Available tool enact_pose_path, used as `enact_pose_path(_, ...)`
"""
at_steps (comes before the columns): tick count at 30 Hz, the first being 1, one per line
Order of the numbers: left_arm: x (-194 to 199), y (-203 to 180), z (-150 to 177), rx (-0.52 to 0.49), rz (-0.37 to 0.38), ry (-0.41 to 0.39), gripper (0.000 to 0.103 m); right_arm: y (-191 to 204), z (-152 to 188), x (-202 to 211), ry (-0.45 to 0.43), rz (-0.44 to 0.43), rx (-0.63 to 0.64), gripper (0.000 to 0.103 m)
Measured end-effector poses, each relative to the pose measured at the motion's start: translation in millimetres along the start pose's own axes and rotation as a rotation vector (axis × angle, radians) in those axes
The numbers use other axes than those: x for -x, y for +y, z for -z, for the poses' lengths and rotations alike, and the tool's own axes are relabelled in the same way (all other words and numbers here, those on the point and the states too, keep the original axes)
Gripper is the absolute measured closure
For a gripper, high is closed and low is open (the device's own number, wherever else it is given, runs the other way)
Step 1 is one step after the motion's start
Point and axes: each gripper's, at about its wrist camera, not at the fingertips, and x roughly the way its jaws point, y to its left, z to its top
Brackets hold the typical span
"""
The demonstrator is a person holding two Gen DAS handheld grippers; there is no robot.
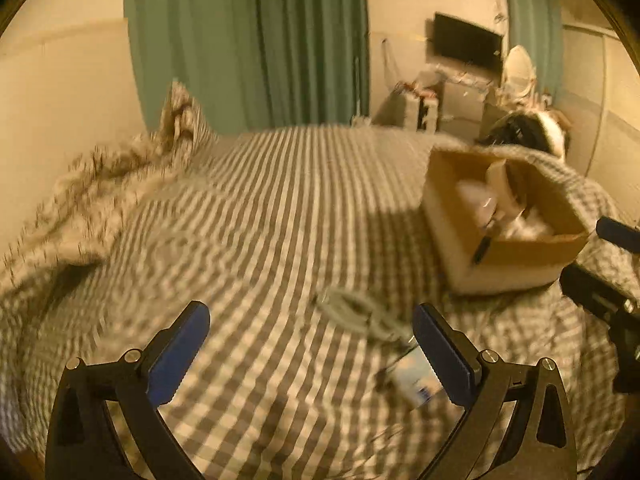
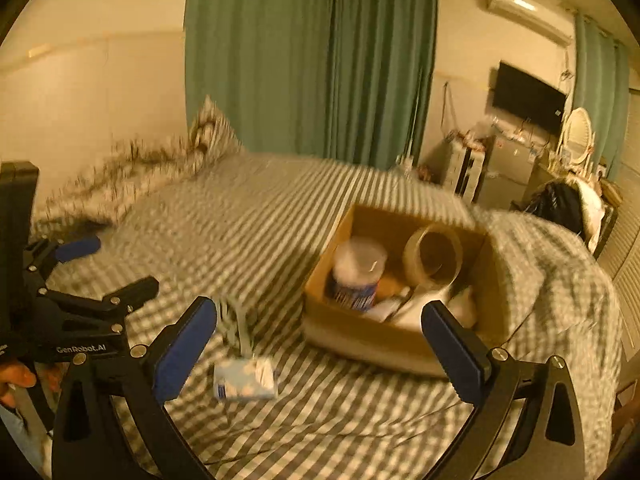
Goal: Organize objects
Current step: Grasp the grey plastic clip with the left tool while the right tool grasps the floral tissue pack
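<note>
Two loose items, a coiled cable (image 1: 356, 312) and a tissue pack (image 2: 245, 380), lie on the bed just ahead of the released, empty left tool (image 1: 310, 354), nearer it than the equally spread right tool (image 2: 320, 354), the cardboard box (image 2: 360, 344) beyond to their right.

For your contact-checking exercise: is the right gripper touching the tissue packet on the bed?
Apart. The right wrist view shows the right gripper open, with the tissue packet lying on checked bedding between the fingers, touching neither.

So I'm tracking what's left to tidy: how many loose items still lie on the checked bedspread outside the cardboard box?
2: a coiled pale cable left of the brown cardboard box, and a small white-and-blue packet just in front of the cable. Folds may hide others.
</note>
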Motion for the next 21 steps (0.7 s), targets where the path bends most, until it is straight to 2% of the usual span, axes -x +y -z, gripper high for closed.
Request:
enact_pose_path(2, -17, 2, 12, -0.003, -0.01, 0.044, 0.0, 6, 16, -22, 0.05, -0.018, 0.002, 0.0)
enact_pose_path(8, -41, -3, 26, -0.063, -0.071, 0.093, 0.0, 30, 55, -76, 0.177, -0.084, 0.035, 0.0)
enact_pose_path(12, -55, 3, 30, -0.046, -0.069, 0.138, 0.0, 42, 80, -110, 0.272, -0.142, 0.035, 0.0)
enact_pose_path(18, -60, 9, 30, -0.006, -0.041, 0.149, 0.0, 52, 89, -132, 0.323, -0.178, 0.056, 0.0)
enact_pose_path(19, -60, 8, 30, -0.008, -0.043, 0.151, 0.0, 53, 89, -134, 0.329, -0.183, 0.057, 0.002)
enact_pose_path(21, -60, 5, 29, -0.011, -0.039, 0.154, 0.0, 52, 87, -132, 0.31, -0.163, 0.056, 0.029)
